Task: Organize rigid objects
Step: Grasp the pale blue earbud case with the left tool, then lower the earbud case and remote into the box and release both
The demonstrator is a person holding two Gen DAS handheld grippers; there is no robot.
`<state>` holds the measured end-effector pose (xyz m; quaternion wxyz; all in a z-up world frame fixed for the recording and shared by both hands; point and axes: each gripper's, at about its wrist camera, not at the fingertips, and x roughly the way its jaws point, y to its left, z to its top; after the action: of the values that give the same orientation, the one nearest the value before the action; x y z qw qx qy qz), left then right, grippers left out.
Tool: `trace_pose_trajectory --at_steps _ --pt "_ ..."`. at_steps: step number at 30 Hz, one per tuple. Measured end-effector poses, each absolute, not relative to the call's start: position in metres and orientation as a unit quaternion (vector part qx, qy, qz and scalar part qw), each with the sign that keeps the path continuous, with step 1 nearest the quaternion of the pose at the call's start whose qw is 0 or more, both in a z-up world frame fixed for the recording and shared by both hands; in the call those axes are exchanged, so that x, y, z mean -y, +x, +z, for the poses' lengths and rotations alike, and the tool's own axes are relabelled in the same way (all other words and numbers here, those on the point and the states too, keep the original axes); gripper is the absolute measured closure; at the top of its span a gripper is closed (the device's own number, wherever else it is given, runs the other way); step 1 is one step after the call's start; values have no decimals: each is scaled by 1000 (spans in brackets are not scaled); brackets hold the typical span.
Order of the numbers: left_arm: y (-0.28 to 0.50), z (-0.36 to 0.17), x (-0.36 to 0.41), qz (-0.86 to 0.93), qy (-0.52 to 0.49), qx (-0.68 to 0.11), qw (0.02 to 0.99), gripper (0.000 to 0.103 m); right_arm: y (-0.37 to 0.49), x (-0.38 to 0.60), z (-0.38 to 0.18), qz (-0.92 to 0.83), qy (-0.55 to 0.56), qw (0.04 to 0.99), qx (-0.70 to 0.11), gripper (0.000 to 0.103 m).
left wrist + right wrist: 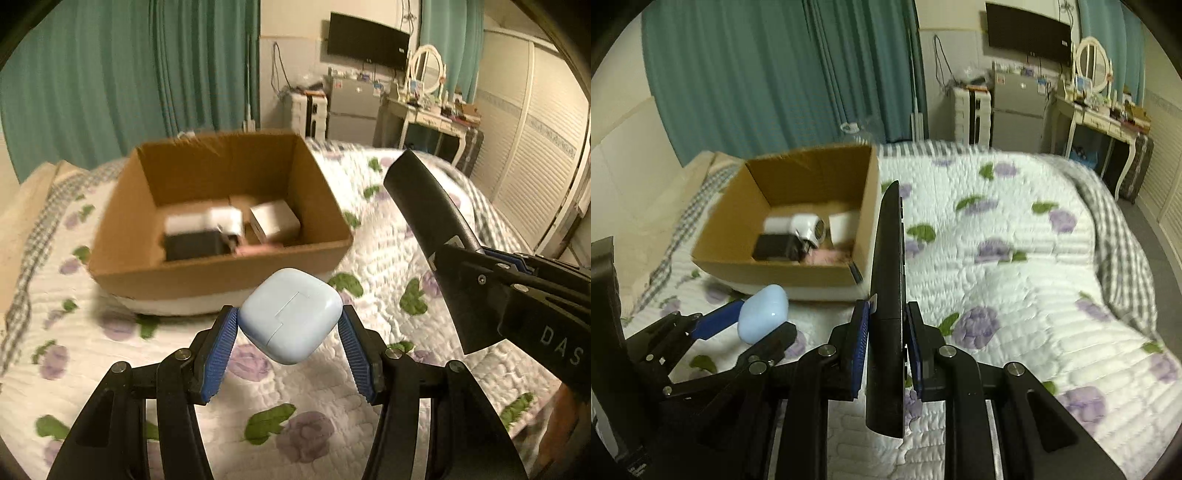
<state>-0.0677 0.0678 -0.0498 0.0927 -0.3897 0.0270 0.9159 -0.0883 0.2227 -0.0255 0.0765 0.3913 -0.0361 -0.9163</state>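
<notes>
My left gripper (pixel 290 325) is shut on a pale blue rounded case (pixel 291 314), held above the quilt just in front of an open cardboard box (pixel 221 273). The case also shows in the right wrist view (pixel 762 314). My right gripper (pixel 886 321) is shut on a long black remote (pixel 888 295), held edge-on to the right of the box (pixel 775 269); it shows in the left wrist view (pixel 432 210) too. Inside the box lie a white box (pixel 273 221), a black box (pixel 195 245) and a white device (pixel 809 227).
The box sits on a bed with a white quilt with purple flowers (pixel 1015 277). Teal curtains (pixel 129 74) hang behind. A wall TV (pixel 367 40), a small fridge (pixel 351 107) and a dressing table with a mirror (pixel 428 96) stand beyond the bed.
</notes>
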Motion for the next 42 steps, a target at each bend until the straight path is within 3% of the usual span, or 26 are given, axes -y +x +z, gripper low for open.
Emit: trace_pose_trajectory --at_steps 11,19,30,42 --pt "-74 22 -44 944 -323 -26 66 46 -88 -188 40 -933 337 126 10 84" --pt "-107 39 -25 950 -308 -35 44 46 -125 -165 65 -938 310 157 -6 84" --pt "-180 -20 -16 931 -362 -50 23 46 -187 -152 21 -927 332 176 -2 84" --pt "-200 -69 -23 913 -401 -65 42 43 -218 -157 -24 -914 369 170 18 84"
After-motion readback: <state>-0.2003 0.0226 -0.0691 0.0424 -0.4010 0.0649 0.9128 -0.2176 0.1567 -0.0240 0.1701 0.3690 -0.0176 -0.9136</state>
